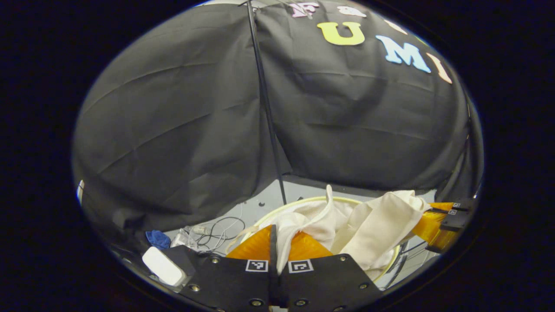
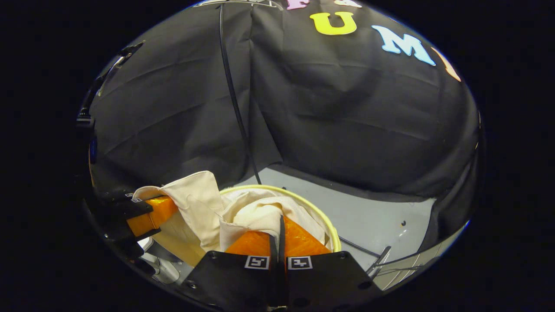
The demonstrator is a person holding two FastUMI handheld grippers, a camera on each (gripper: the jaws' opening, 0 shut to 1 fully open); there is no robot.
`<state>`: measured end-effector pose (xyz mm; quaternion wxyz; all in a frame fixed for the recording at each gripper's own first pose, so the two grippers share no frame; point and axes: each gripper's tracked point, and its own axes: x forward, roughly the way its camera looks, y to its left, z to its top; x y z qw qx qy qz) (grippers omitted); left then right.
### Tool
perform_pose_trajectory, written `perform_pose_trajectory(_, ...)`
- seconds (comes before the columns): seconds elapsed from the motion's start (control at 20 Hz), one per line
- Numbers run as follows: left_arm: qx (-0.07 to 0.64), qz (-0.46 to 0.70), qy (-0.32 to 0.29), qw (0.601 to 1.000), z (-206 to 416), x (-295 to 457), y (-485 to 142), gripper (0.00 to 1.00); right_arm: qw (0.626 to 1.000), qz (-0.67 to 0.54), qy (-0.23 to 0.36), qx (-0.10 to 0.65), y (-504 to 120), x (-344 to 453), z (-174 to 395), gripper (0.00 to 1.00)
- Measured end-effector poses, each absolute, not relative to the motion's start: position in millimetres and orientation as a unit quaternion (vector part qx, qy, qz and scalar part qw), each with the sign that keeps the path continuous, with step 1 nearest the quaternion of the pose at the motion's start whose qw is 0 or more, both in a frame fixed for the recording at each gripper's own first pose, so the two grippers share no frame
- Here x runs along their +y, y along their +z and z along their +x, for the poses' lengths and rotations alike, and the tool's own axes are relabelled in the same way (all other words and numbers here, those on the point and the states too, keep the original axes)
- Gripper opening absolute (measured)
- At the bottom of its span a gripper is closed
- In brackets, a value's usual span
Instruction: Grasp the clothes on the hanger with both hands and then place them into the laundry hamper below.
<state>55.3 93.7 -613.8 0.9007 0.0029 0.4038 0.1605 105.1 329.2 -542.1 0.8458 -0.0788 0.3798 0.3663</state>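
Pinching cream clothes (image 1: 373, 225) over hamper (image 2: 321, 212) (interior hidden), both grippers clamped

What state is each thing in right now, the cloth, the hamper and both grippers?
Left gripper: shut on the cream garment.
Right gripper: shut on the cream garment.
Cream garment: bunched, hanging between the two grippers, sagging into the hamper.
Laundry hamper: upright on the floor, open at the top, partly holding the garment.
Cables: loose on the floor beside the hamper.
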Motion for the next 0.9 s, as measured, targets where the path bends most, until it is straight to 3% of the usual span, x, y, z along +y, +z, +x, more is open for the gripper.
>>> perform_pose_trajectory(0.2,0.444,0.003,0.151,0.883,39,91,-628,0.03,0.834,-0.104,0.351,0.413,-569,320,88,0.04)
perform_pose_trajectory(0.3,0.452,-0.003,0.143,0.881,36,87,-626,0.03,0.830,-0.108,0.344,0.425,-561,316,86,0.11)
perform_pose_trajectory(0.35,0.453,-0.002,0.144,0.880,34,89,-622,0.11,0.833,-0.105,0.342,0.423,-556,314,89,0.14)
perform_pose_trajectory(0.4,0.454,-0.002,0.143,0.879,28,90,-621,0.12,0.834,-0.100,0.342,0.421,-551,314,92,0.22)
perform_pose_trajectory(0.55,0.451,-0.007,0.139,0.882,24,89,-617,0.64,0.837,-0.098,0.349,0.411,-536,318,84,0.29)
perform_pose_trajectory(0.65,0.442,0.000,0.138,0.886,26,89,-608,0.82,0.840,-0.093,0.349,0.404,-527,320,85,0.61)
perform_pose_trajectory(0.75,0.436,0.008,0.137,0.889,29,90,-600,0.93,0.844,-0.091,0.343,0.402,-524,317,85,0.94)
perform_pose_trajectory(0.9,0.426,0.012,0.138,0.894,32,89,-583,0.93,0.849,-0.089,0.336,0.397,-515,314,88,0.97)
